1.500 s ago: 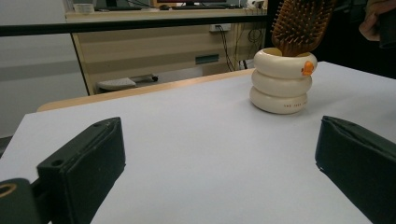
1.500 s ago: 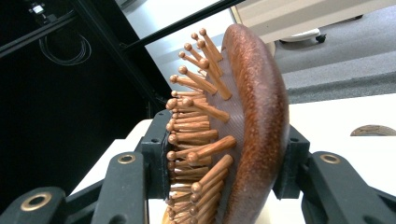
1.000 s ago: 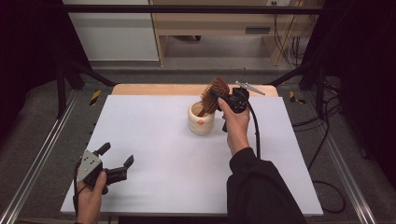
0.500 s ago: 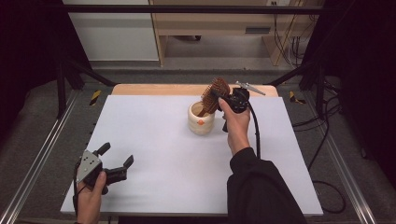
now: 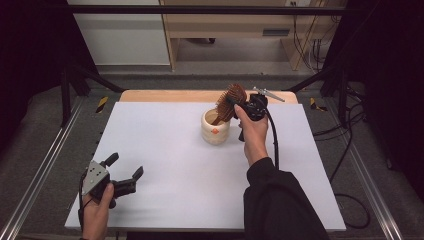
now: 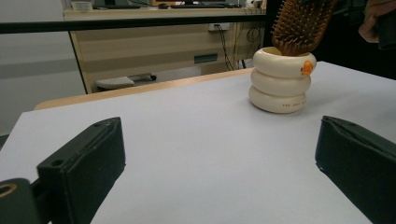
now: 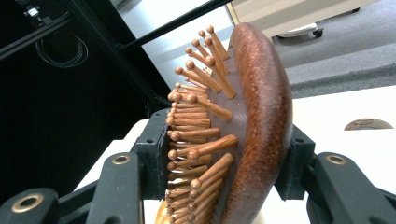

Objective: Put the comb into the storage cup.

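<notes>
Nothing has shifted: right claw [image 5: 239, 102] stays clamped on the wooden hairbrush [image 5: 230, 101], handle down inside the ringed cream cup [image 5: 215, 127] at twelve o'clock on the worktop [image 5: 165, 150]. Lower it straight, then release. Left claw [image 5: 124, 173] rests wide open, empty.

white table [image 5: 165, 150]; cream ringed cup [image 5: 215, 129] standing near far edge
</notes>
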`<state>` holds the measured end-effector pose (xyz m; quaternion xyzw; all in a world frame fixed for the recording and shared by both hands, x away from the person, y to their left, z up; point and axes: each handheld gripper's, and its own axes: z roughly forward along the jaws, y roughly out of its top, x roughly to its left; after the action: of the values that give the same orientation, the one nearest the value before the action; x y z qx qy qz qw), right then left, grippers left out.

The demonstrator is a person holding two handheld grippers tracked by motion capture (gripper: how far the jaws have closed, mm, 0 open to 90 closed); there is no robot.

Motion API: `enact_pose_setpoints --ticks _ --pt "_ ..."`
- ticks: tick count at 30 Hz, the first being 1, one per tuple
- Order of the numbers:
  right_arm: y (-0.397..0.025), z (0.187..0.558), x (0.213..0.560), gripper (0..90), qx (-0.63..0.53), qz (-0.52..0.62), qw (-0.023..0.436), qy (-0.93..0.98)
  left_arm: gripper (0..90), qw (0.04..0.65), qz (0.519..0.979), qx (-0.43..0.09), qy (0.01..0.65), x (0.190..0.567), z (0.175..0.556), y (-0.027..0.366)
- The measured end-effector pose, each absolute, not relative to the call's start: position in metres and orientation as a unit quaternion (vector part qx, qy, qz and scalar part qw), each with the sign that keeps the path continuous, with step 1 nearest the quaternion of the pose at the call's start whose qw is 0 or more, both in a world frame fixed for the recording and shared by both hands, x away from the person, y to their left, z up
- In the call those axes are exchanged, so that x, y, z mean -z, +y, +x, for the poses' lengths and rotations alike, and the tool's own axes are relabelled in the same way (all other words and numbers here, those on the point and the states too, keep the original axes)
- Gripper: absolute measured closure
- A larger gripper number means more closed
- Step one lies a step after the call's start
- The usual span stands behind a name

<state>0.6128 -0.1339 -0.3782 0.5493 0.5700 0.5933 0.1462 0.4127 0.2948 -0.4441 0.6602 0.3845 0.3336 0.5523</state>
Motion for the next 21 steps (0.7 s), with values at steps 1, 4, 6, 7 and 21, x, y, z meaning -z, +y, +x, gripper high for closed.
enact_pose_setpoints --ticks 1,4,6,7,21 --pt "-0.1340 0.6129 0.3783 47.5 -0.594 0.550 0.145 0.569 1.5 0.552 0.661 -0.333 0.384 0.4441 0.4127 0.2946" --pt "-0.1349 0.6136 0.3787 47.2 -0.595 0.550 0.143 0.568 1.4 0.552 0.662 -0.332 0.384 0.4444 0.4127 0.2943" --pt "-0.1353 0.6140 0.3789 46.4 -0.595 0.551 0.142 0.568 1.4 0.551 0.662 -0.332 0.384 0.4445 0.4129 0.2942" --pt "-0.1354 0.6141 0.3790 46.3 -0.595 0.551 0.142 0.567 1.4 0.551 0.662 -0.333 0.384 0.4446 0.4130 0.2941" --pt "-0.1367 0.6148 0.3782 42.7 -0.598 0.551 0.133 0.566 1.4 0.551 0.663 -0.332 0.384 0.4449 0.4132 0.2939"
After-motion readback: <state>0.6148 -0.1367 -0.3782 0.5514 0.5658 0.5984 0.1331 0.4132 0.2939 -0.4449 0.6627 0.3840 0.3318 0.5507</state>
